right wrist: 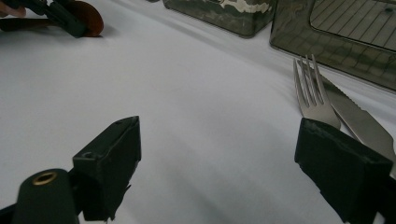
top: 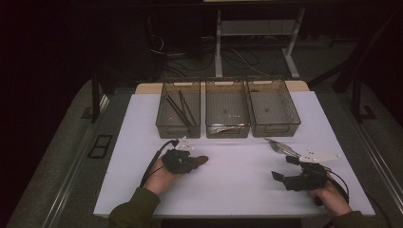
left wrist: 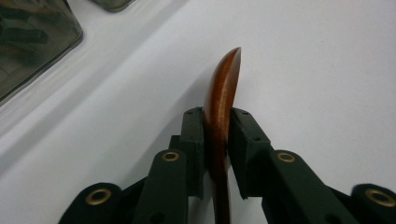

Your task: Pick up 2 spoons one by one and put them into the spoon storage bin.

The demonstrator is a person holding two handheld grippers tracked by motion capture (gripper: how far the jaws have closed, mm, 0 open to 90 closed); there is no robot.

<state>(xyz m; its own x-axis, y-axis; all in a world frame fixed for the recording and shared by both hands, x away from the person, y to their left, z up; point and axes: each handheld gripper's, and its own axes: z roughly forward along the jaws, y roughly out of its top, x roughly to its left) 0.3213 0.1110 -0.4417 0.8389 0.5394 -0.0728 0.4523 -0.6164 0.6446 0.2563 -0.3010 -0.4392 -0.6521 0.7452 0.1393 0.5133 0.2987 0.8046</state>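
Your left hand-held gripper (left wrist: pixel 217 140) clamps the wooden spoon (left wrist: pixel 222 98) edge-on. Right gripper view: your right hand-held gripper (right wrist: pixel 217 158) gapes, fork (right wrist: pixel 312 93) just beside.

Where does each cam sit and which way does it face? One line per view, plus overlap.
High view: above the person's side, looking forward and down on the table and three bins; forearms and both grippers show.
Left gripper view: along the left gripper, jaws pressed on a wooden spoon.
Right gripper view: along the open right gripper, toward fork and knife.
Shared: the spoon appears in all three.
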